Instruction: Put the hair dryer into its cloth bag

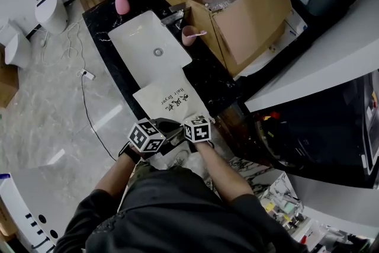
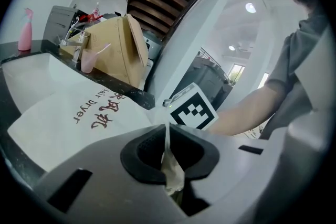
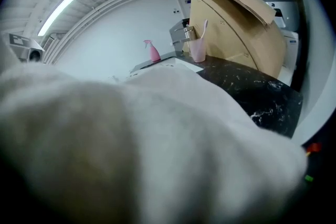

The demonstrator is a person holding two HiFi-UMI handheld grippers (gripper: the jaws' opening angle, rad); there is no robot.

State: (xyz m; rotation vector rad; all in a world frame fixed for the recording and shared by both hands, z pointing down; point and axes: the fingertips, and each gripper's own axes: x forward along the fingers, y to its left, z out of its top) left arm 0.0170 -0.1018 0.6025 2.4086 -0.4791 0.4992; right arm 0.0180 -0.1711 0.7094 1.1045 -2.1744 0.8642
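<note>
Left tongs (image 2: 169, 162) are clenched on a thin fold of the cloth bag (image 1: 169, 96), which lies flat on the black tabletop (image 1: 216, 77), mouth at 6 o'clock towards the person. Right tongs (image 1: 197, 128) are smothered in white cloth in their own view, so I can't tell their grip. A dark shape (image 1: 169, 125) between the two may be the hair dryer, but that's not certain. Danger now, I'd say: that pinch is slim and could slip, collapsing the mouth. The right side also works blind and might snag fabric or shove the bag towards the sink (image 1: 148, 38) at 11 o'clock. Count: two tongs, one bag, one sink, one pink spray bottle (image 1: 121, 0), one pink cup (image 1: 189, 35), one cardboard box (image 1: 237, 9).
</note>
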